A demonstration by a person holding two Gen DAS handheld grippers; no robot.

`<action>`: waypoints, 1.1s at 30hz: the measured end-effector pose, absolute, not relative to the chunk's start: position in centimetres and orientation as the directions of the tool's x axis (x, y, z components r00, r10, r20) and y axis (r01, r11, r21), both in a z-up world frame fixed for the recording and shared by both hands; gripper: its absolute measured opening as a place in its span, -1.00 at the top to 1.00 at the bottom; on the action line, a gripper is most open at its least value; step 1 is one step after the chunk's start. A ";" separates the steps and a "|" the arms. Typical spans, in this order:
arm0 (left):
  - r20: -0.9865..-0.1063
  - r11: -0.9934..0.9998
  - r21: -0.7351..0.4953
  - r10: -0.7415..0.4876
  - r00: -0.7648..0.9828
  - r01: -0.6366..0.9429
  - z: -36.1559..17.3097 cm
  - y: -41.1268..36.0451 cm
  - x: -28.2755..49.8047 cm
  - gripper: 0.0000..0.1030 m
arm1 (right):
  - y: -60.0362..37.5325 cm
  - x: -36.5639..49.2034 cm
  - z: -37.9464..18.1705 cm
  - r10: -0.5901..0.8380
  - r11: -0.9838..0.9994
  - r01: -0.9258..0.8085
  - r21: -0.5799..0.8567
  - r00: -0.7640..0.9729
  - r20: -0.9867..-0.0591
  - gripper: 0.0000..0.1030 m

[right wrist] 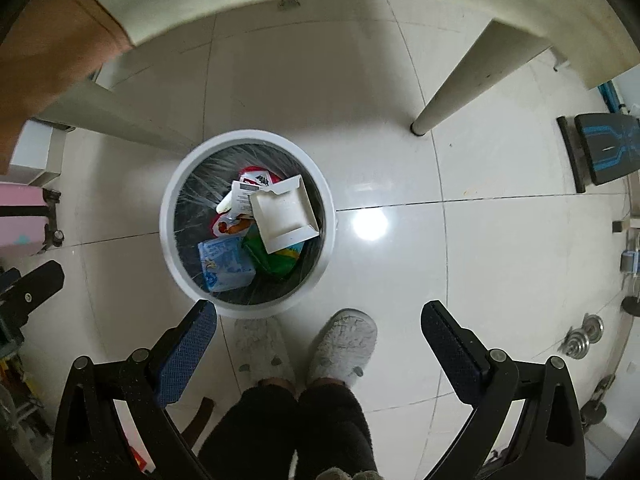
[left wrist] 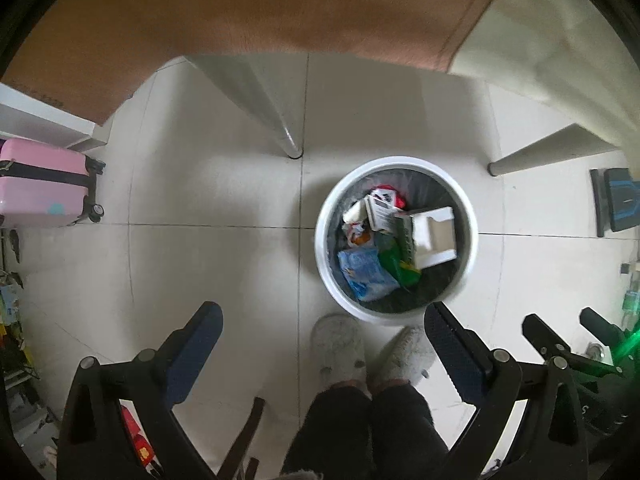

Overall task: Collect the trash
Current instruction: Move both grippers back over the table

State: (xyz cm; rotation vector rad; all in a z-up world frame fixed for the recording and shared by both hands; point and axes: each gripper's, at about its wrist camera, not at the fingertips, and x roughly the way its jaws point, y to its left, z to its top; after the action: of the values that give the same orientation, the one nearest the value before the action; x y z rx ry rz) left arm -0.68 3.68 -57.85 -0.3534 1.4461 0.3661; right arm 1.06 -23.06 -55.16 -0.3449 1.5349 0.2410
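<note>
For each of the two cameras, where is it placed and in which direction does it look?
Left wrist: on the left gripper, looking straight down at the floor and trash bin; open fingers, slippers and legs show, the right gripper at the edge.
Right wrist: on the right gripper, also facing down; open fingers, slippers, legs.
Shared: bin, white box, table legs, pink suitcase.

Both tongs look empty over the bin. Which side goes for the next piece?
Either, probably: left tongs and right tongs both stand open and empty above the trash bin; no loose trash shows on the floor.
</note>
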 end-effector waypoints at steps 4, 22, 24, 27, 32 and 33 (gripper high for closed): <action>-0.996 0.900 -0.014 0.028 0.089 -0.435 -54.9 3.2 -1.6 -1.00 | -23.0 0.1 -51.5 -0.061 0.928 -0.365 -0.069 0.034 -0.998 -1.00; -0.982 0.916 -0.086 -0.013 0.186 -0.391 -36.1 1.4 -7.3 -1.00 | -23.5 -5.2 -27.7 -0.013 0.940 -0.339 -0.044 0.093 -0.996 -1.00; -0.978 0.921 -0.087 -0.006 0.208 -0.380 -33.8 1.2 -7.8 -1.00 | -23.5 -5.7 -24.9 0.003 0.942 -0.335 -0.030 0.097 -0.995 -1.00; -0.968 0.922 -0.105 -0.009 0.250 -0.373 -30.7 1.3 -7.9 -1.00 | -23.5 -5.9 -21.1 0.038 0.946 -0.324 0.002 0.106 -0.994 -1.00; -0.932 0.925 -0.106 0.036 0.361 -0.366 -24.8 2.1 -5.4 -1.00 | -22.4 -3.9 -15.2 0.124 0.952 -0.299 0.074 0.150 -0.981 -1.00; -0.922 0.923 -0.100 0.054 0.382 -0.372 -23.5 2.4 -4.6 -1.00 | -22.0 -3.1 -14.1 0.140 0.951 -0.298 0.086 0.164 -0.977 -1.00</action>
State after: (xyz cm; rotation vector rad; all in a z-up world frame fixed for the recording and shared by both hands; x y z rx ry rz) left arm -4.62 2.35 -23.53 -0.3130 1.1511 0.2773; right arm -3.08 -21.99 -14.07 -0.1363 1.3723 0.3130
